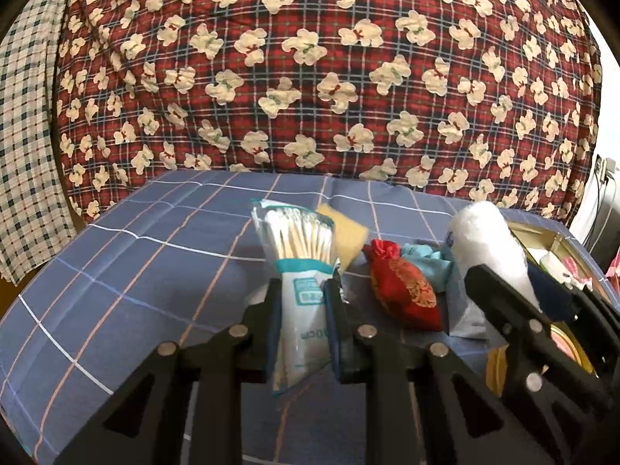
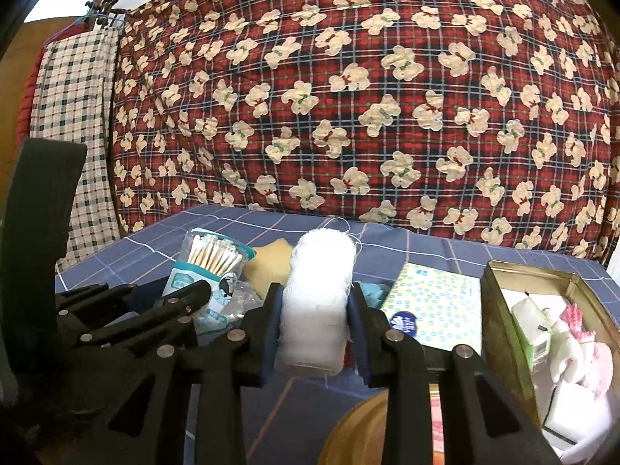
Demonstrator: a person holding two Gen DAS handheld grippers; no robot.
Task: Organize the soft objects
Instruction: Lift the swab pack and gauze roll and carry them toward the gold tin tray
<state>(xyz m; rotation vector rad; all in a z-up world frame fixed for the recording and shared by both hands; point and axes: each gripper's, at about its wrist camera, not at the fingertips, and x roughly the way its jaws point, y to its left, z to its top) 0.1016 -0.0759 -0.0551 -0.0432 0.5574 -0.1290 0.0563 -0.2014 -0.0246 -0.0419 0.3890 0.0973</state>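
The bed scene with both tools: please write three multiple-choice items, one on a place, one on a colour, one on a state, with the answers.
1. Where does the gold tin stand?
A. right of the tissue pack
B. on the quilt
C. left of the swabs

2. What colour is the pouch?
A. green
B. red
C. black

3. What does the right tool do?
A. hangs empty
B. clamps the gauze roll
C. clamps the sponge

Answers: 1 A, the tin sits beside the pack's right edge. 2 B, red fabric with gold pattern. 3 B, both pads press the white roll.

Red plaid bear-print quilt (image 1: 329,77), blue checked sheet (image 1: 135,263), checked cloth (image 2: 73,135) hanging left
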